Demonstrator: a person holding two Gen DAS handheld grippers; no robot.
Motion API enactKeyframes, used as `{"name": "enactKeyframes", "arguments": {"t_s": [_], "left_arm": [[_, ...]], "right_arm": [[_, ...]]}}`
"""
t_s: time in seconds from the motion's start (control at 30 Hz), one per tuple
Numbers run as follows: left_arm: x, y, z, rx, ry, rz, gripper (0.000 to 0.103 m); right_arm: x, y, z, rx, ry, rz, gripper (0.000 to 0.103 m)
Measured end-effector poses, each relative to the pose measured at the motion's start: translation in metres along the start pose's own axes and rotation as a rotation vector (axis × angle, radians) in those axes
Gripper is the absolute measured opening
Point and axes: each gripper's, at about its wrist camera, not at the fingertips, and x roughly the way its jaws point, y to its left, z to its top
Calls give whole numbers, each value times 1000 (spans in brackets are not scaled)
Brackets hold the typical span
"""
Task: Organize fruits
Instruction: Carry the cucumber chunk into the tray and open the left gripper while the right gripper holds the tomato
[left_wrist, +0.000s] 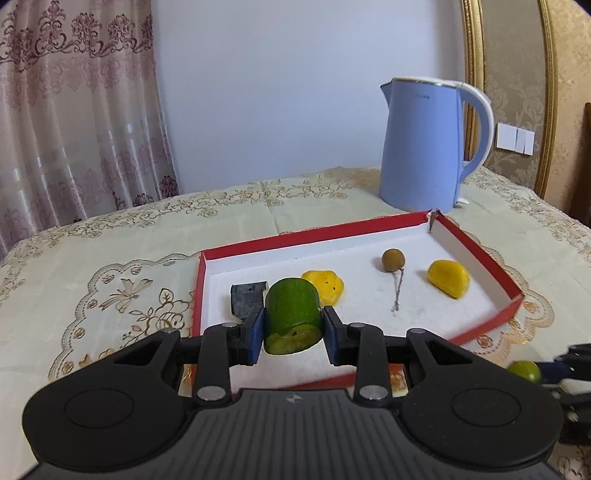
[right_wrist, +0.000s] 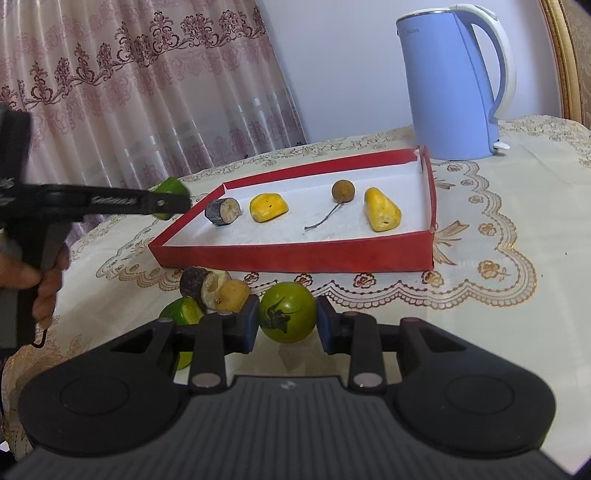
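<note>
Left gripper (left_wrist: 293, 328): jaws pinching a green cucumber chunk (left_wrist: 293, 320) by its sides, cut face toward the camera; the chunk is held in the air over the near left part of the red tray (left_wrist: 476, 247).
Left gripper from the right wrist view: it reaches in from the left, with a person's hand (right_wrist: 40, 284) on its handle, and the green chunk shows at its tip just outside the tray's left corner.
Right gripper (right_wrist: 286, 325): jaws pinching a round green tomato (right_wrist: 287, 312), stem end toward the camera, low over the surface (right_wrist: 498, 332) and in front of the tray's near wall.
Tray contents: a dark cut piece (left_wrist: 248, 299) at the left, a yellow piece (left_wrist: 324, 285) beside it, a small brown round fruit (left_wrist: 393, 260) with a thin stem, and a second yellow piece (left_wrist: 448, 277) at the right; all four lie apart from one another on the white floor of the tray.
Fruits outside the tray: a dark-skinned cut piece (right_wrist: 201, 286), a tan round fruit (right_wrist: 232, 295) touching it, and another green chunk (right_wrist: 183, 314), grouped just left of the right gripper.
Kettle (left_wrist: 424, 144): blue with a white handle, upright on the surface behind the tray's far right corner.
Cloth (left_wrist: 110, 266): cream with gold embroidery, covering the surface.
Background: a patterned curtain (left_wrist: 74, 110) at the left.
</note>
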Motion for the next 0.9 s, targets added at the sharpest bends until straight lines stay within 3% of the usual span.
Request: {"name": "enactKeyframes", "arguments": {"t_s": [0.37,0.63,0.9], "left_arm": [[45,-4,17,2,43,-14,32],[75,-8,6,-7,96,-28,32],[84,-1,-7,-39,88,-30,32]], "right_arm": [[2,-2,0,13,7,4,31],[3,-2,0,17,10,5,31],[4,-4,-1,27,17,6,31]]}}
